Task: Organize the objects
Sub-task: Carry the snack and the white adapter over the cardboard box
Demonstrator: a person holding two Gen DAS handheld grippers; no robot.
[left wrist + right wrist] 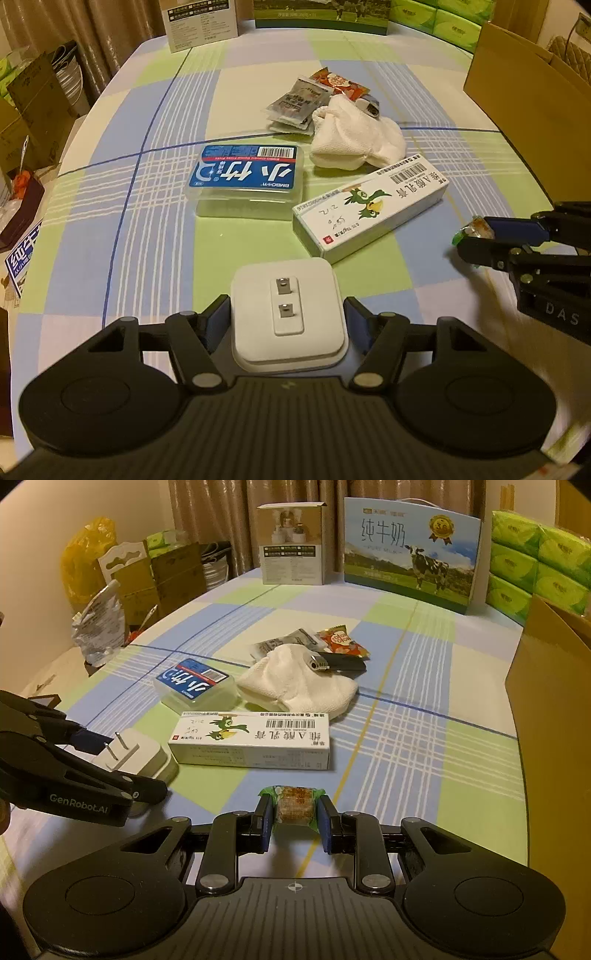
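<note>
Charger (289, 317) sits prongs-up between the left tool's (284, 325) pads — jaws apart, flanking it, not visibly pressing. Its near side faces that tool; the medicine box (369, 206) lies just beyond. Right tool (295, 819) is clamped on a wrapped candy (294, 806), right of the charger.

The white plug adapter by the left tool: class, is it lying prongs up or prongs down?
Prongs up. The white plug adapter lies flat on the tablecloth, both metal prongs pointing upward in both views.

Each tool (288, 314) (293, 821) is matte black with blue pads, silver pivot screws, and ribbed grey housing.
</note>
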